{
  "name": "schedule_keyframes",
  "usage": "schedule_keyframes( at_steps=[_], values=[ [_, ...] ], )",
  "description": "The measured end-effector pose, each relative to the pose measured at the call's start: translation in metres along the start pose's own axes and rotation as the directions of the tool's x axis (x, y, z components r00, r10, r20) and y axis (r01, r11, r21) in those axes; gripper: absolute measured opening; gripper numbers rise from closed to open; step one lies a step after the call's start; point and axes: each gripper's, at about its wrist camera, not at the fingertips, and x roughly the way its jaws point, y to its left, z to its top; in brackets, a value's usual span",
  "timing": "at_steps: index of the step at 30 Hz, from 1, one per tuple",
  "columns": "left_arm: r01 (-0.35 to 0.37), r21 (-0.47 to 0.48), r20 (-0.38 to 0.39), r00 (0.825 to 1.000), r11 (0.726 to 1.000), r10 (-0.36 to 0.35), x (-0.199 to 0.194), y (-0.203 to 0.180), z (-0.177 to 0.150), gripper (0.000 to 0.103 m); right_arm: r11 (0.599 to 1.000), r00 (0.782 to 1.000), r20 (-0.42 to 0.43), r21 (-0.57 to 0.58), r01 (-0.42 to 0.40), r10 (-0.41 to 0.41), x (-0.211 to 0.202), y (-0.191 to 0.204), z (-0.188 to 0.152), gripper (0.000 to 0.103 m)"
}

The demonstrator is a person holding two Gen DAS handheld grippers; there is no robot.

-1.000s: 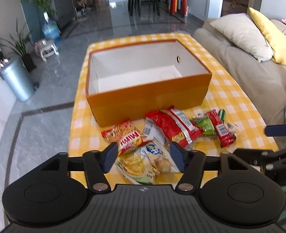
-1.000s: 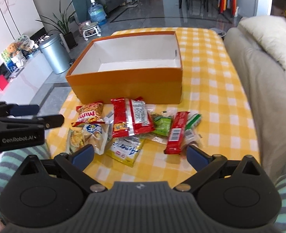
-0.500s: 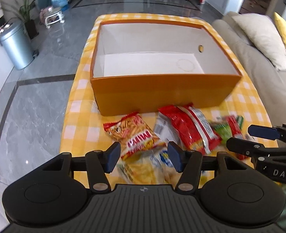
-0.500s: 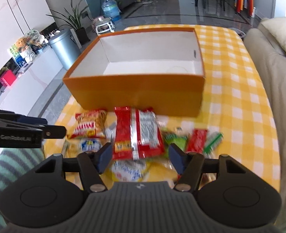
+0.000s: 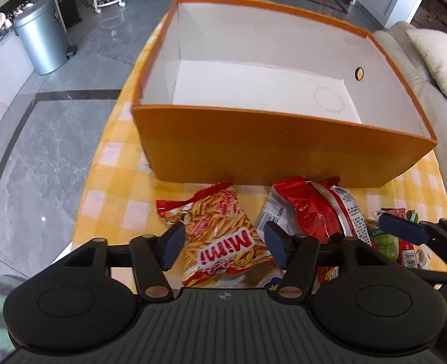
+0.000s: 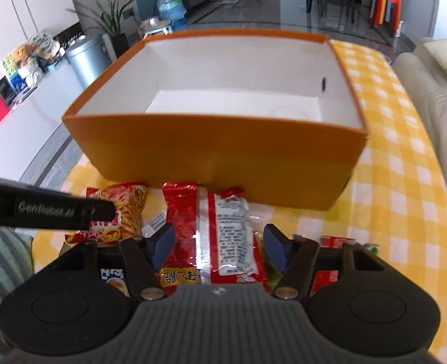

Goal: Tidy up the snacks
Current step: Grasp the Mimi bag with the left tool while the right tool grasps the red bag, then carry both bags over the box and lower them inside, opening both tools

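Both my tongs had dropped closer, left tongs [image 5: 222, 247] spread around the orange Mimi packet [image 5: 220, 236], right tongs [image 6: 219, 247] spread around the red foil packet [image 6: 211, 236], before the orange cardboard box [image 6: 223, 163].

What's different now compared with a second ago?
Both grippers moved forward over the snack pile. The left gripper now straddles the Mimi packet, the right gripper the red packet, its fingers narrowed. Nothing is gripped yet. The orange box stayed empty.
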Motion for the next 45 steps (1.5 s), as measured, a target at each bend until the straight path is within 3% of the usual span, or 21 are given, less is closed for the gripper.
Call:
schedule_keyframes(
  at_steps=[2, 4, 14, 18, 21, 26, 36, 45],
  values=[
    [-0.013, 0.006, -0.016, 1.000, 1.000, 0.013, 0.007, -0.003, 0.001, 0.077, 1.000, 1.000, -0.021, 0.002, -0.006, 0.006, 0.009, 0.001, 0.000, 0.070],
    [-0.033, -0.001, -0.035, 0.999, 0.999, 0.033, 0.014, -0.005, 0.003, 0.078, 1.000, 0.999, -0.044, 0.009, -0.012, 0.013, 0.015, 0.002, 0.000, 0.084],
    [-0.084, -0.005, -0.095, 0.992, 0.996, 0.083, 0.036, -0.010, 0.005, 0.079, 0.999, 0.994, -0.097, 0.002, -0.041, 0.041, 0.039, 0.009, -0.001, 0.083],
    [-0.098, -0.004, -0.101, 0.990, 0.995, 0.097, 0.040, -0.011, 0.005, 0.079, 0.999, 0.994, -0.099, -0.014, -0.040, 0.038, 0.046, 0.010, -0.002, 0.077],
    [-0.089, 0.005, -0.096, 0.991, 0.996, 0.089, 0.037, -0.011, 0.004, 0.069, 0.999, 0.995, -0.096, -0.026, -0.033, 0.031, 0.047, 0.011, -0.003, 0.072],
    [-0.078, 0.000, -0.066, 0.995, 0.997, 0.078, 0.029, -0.011, -0.001, 0.056, 0.998, 0.994, -0.096, -0.007, -0.055, 0.054, 0.038, 0.007, -0.005, 0.070],
    [-0.043, -0.034, 0.033, 0.998, 0.998, 0.044, -0.010, -0.010, -0.006, 0.054, 0.997, 0.997, -0.042, -0.021, -0.070, 0.069, -0.005, 0.006, -0.003, 0.070],
    [-0.009, 0.000, 0.134, 0.991, 1.000, 0.009, -0.056, -0.012, -0.012, 0.054, 0.998, 0.997, 0.041, 0.002, -0.070, 0.070, -0.060, -0.004, -0.006, 0.070]
  ],
)
